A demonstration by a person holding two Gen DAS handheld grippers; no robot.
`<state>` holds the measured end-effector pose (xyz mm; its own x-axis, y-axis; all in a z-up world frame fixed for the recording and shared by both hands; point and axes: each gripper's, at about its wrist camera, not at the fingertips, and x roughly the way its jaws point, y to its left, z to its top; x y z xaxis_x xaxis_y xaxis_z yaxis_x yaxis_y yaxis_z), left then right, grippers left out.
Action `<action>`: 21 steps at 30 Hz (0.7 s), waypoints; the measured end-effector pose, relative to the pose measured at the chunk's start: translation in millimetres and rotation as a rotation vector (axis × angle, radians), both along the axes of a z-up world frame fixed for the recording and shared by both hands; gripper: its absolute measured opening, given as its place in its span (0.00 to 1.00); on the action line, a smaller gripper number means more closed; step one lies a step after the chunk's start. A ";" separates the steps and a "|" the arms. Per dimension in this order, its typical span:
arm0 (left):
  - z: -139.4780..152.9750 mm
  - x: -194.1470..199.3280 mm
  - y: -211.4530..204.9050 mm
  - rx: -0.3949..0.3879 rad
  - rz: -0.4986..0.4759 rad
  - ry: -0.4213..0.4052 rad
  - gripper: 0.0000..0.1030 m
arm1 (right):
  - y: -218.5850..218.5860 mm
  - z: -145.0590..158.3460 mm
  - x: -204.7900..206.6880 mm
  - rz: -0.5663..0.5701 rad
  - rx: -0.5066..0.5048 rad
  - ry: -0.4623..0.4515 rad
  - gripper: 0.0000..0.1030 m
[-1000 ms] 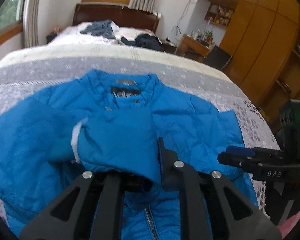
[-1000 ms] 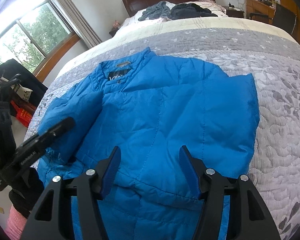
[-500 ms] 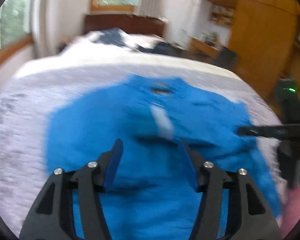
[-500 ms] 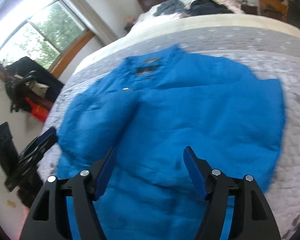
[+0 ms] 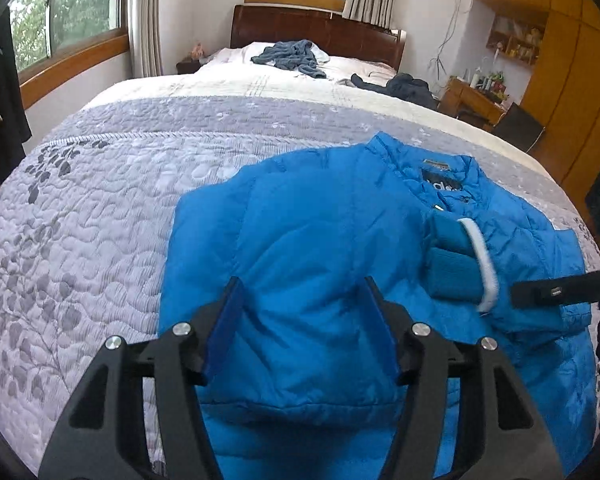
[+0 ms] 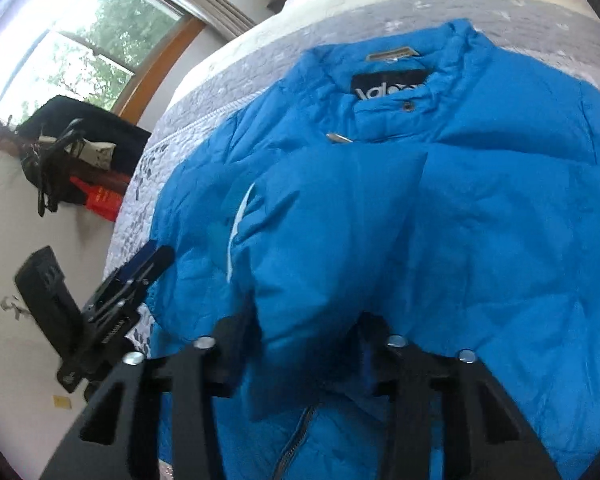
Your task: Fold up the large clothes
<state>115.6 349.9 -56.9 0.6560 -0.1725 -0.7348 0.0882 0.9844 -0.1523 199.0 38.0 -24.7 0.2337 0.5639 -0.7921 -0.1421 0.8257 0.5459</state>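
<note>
The left gripper [image 5: 302, 324] hovers with its jaws apart, holding nothing, just over the near left part of the jacket [image 5: 320, 248]. The right gripper [image 6: 300, 344] sits low against a raised bulge of jacket that fills the gap between its fingers; those fingers are blurred and partly hidden by cloth, so I cannot tell whether it has clamped yet.

The jacket lies front-up on the bed [image 5: 100, 200], collar [image 6: 392, 64] away from the person, zip [image 6: 296, 436] running toward the near hem. One sleeve is folded across the chest, its knit cuff [image 5: 456, 280] with a white edge lying just below the collar.

The step in hand looks like the sleeve-and-side fold: one sleeve is in, and the other side still wants bringing across. The next move probably calls for a firm pinch through the puffy fabric, then a lift and carry over the midline, laid flat so the padding does not spring back. The free left gripper could press the first fold down meanwhile.

Beyond, loose clothes [image 5: 292, 56] lie by the headboard [image 5: 320, 28].
</note>
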 end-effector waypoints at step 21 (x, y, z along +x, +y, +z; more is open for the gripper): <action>-10.7 11.7 -39.6 0.042 -0.072 0.010 0.60 | -79.6 5.9 -6.2 -0.141 -0.080 -0.045 0.44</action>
